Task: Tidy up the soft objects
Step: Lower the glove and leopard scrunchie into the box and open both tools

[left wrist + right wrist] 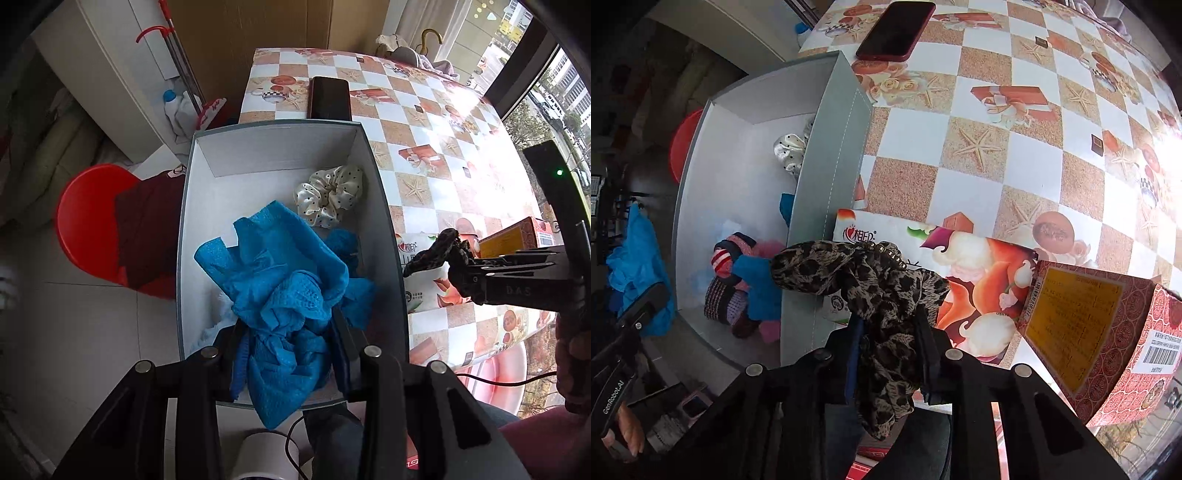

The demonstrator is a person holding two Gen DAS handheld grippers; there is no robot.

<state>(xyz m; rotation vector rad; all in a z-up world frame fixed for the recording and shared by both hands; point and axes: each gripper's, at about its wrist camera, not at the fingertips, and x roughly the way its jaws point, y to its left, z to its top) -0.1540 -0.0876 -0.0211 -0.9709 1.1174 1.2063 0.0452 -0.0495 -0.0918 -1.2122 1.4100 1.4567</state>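
An open grey box [273,127] stands at the table's left edge. My left gripper [288,332] hangs over its near end, shut on a crumpled blue cloth [288,280] that drapes into the box. A cream polka-dot scrunchie [328,195] lies on the box floor farther back. In the right wrist view striped knitted pieces [727,258] and a pink item lie in the box's near corner. My right gripper [890,332] is shut on a leopard-print fabric piece [871,277], held above a tissue pack just outside the box's right wall [827,166].
The table wears a checkered starfish-print cloth [424,110]. A dark phone [330,98] lies behind the box. A flowered tissue pack [960,266] and a red patterned carton [1108,332] sit right of it. A red stool [88,218] stands on the floor left of the box.
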